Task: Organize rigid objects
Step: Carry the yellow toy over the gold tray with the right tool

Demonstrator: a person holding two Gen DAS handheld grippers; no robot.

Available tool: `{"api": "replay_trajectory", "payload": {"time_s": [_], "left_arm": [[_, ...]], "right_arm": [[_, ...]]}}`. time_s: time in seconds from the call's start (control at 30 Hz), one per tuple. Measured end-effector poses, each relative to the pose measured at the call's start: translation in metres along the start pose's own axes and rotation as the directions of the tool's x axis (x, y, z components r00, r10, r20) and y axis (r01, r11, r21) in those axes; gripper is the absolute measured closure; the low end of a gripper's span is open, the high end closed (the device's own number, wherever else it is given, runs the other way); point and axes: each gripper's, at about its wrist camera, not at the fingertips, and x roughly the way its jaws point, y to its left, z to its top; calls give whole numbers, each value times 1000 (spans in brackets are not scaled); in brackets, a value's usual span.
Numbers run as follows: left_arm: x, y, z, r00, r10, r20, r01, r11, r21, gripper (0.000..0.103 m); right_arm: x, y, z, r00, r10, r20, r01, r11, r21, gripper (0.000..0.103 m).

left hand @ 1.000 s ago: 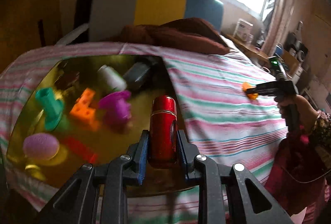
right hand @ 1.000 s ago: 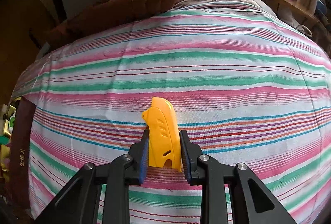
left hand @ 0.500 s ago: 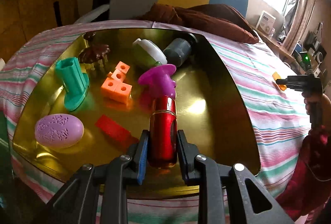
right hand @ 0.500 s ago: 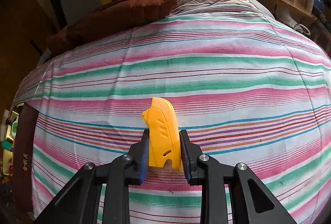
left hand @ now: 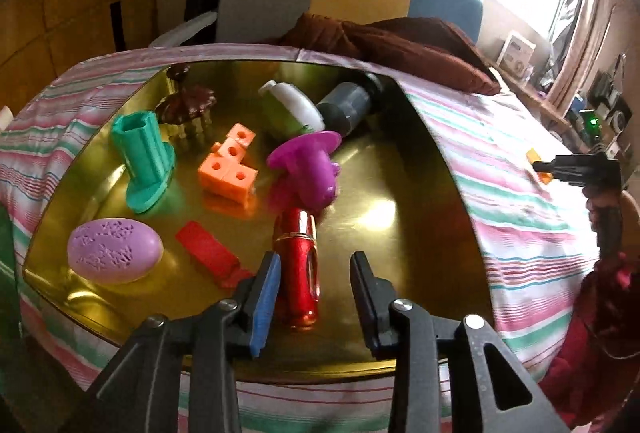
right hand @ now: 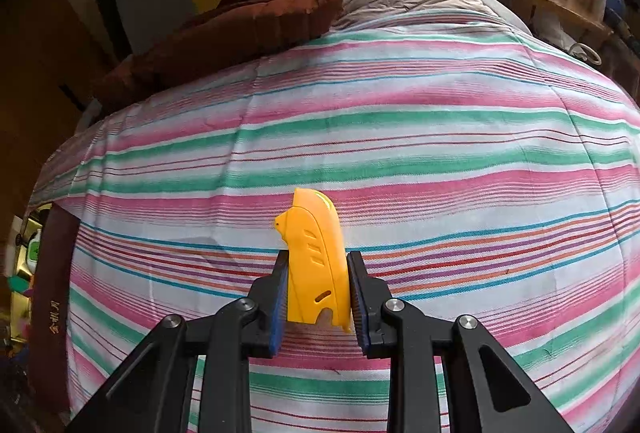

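Observation:
A shiny red cylinder lies on the gold tray, between the jaws of my left gripper. Those jaws are opening; the right pad stands clearly off the cylinder and the left pad is close beside it. My right gripper is shut on a yellow plastic piece, held above the striped bedsheet. The left wrist view also shows that gripper at the far right, in a person's hand.
The tray also holds a purple mushroom-shaped piece, orange blocks, a teal stand, a lilac egg, a red wedge, a white-green bottle and a grey cylinder. A brown blanket lies at the bed's far end.
My left gripper came down over the tray with the red cylinder, then its jaws spread and the cylinder now rests on the tray. The right gripper kept still with the yellow piece.

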Motion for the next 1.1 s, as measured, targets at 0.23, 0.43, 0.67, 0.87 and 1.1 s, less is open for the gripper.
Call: {"api": "replay_trajectory", "payload": {"time_s": [0.23,0.43,0.67,0.87,1.1], "left_arm": [[-3,-2,1,1000,10,13,-10,1000,-2,67],[-9,0,1,999,25,48,-24,1000,-11,66],[-15,3,-1,998,12,67,-11,1000,-18,66],[-24,6,-4,996,-3,89,5,1000,-25,66],[-37,16,-9,993,-17,120,24,998,-54,66]], "right_arm": [[-10,20,0,1000,22,21,-21,998,-53,76],[-26,42,-10,995,100,-3,-100,994,-32,76],[-48,114,-32,995,100,22,-94,977,-192,76],[-62,171,-54,993,108,39,-92,949,-301,76],[-74,221,-78,991,129,34,-108,923,-368,76]]}}
